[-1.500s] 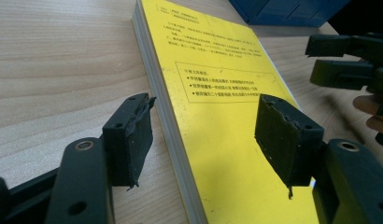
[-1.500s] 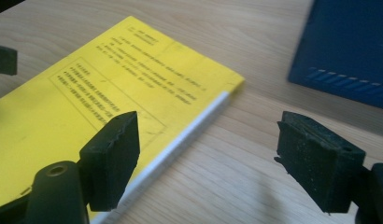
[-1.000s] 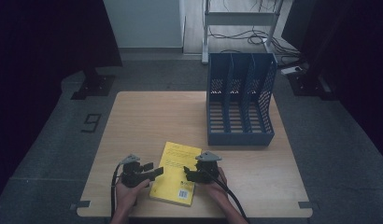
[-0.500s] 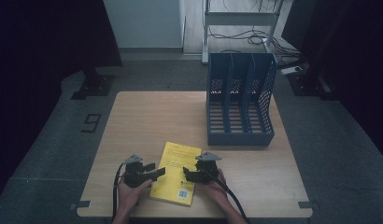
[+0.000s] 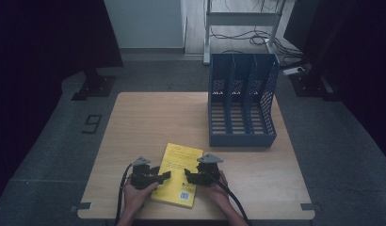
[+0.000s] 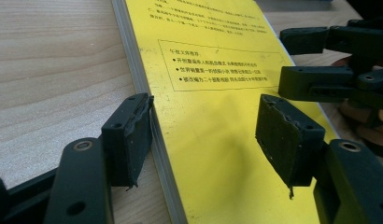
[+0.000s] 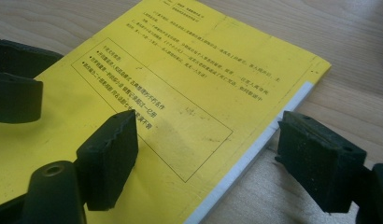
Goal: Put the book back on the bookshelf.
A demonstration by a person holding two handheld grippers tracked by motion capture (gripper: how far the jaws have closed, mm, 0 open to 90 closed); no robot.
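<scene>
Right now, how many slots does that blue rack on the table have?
3. The blue rack stands at the table's far right. Its slots run side by side: left, middle and right. All three look empty, though the walls hide parts.

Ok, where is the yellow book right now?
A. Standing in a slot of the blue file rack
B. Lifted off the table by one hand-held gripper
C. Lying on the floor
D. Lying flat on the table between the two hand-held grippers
D: the book lies flat on the table, with the left hand-held gripper and right hand-held gripper open over its edges.
</scene>
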